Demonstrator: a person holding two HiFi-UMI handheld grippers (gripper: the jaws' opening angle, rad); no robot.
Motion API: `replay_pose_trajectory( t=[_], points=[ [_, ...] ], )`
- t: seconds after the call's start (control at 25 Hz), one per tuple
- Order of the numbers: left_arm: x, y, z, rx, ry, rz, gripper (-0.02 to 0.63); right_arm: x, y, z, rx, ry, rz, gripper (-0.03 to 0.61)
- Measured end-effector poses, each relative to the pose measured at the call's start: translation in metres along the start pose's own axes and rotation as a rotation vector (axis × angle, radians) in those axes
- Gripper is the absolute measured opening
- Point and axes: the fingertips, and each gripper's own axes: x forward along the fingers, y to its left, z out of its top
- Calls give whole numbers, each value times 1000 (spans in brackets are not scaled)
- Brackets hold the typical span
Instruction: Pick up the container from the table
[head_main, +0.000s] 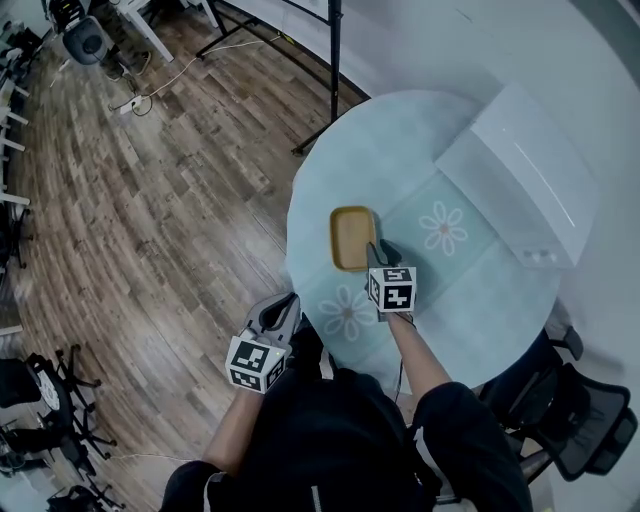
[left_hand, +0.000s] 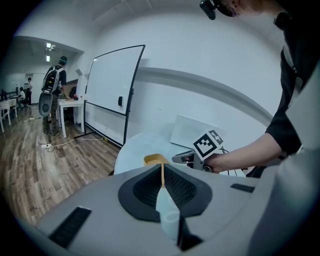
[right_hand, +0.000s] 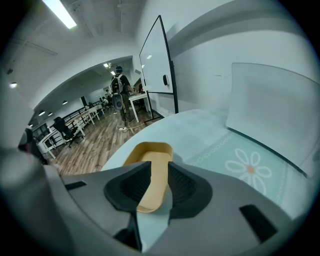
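Right gripper (right_hand: 159, 172) jaws apart with a modest gap, clamped on nothing; container (right_hand: 150, 150) near end shows through the gap, just under the tips; in head view right gripper (head_main: 381, 252) tips sit at the container (head_main: 352, 238) lower right corner, contact unclear; container is a shallow mustard-yellow tray, rectangular with rounded corners, low raised rim, flat inside, empty, lying flat; it sits on the round table (head_main: 400, 150) toward its left side; table has a pale blue-green cover with white daisy prints; white box (head_main: 520, 170) at the table's far right, well apart from the container; left gripper (left_hand: 162, 169) jaws nearly together, only a thin slit, nothing held; left gripper (head_main: 283, 308) is at the table's near edge, apart from the container; wood floor (head_main: 150, 220) left of the table
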Motion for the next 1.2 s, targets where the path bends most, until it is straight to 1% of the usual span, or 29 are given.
replay_pose_trajectory(
  t=[0.2,0.32,0.64,0.76,0.84,1.0,1.2],
  points=[
    [-6,15,-9,-16,18,33,26,26,-9,-11,10,61,-13,97],
    [-9,22,-12,-31,22,50,26,38,-12,-21,31,104,-6,97],
    [-11,29,-13,-44,21,66,26,56,-18,-41,57,186,-13,94],
    [-12,29,-15,-46,25,68,26,58,-19,-47,61,200,-16,80],
    [-11,30,-15,-46,26,68,26,59,-19,-49,58,213,-21,48],
    [-9,30,-12,-40,26,62,26,58,-20,-48,57,214,-24,29],
    [-10,27,-12,-33,29,49,26,46,-16,-39,53,186,-19,28]
  ],
)
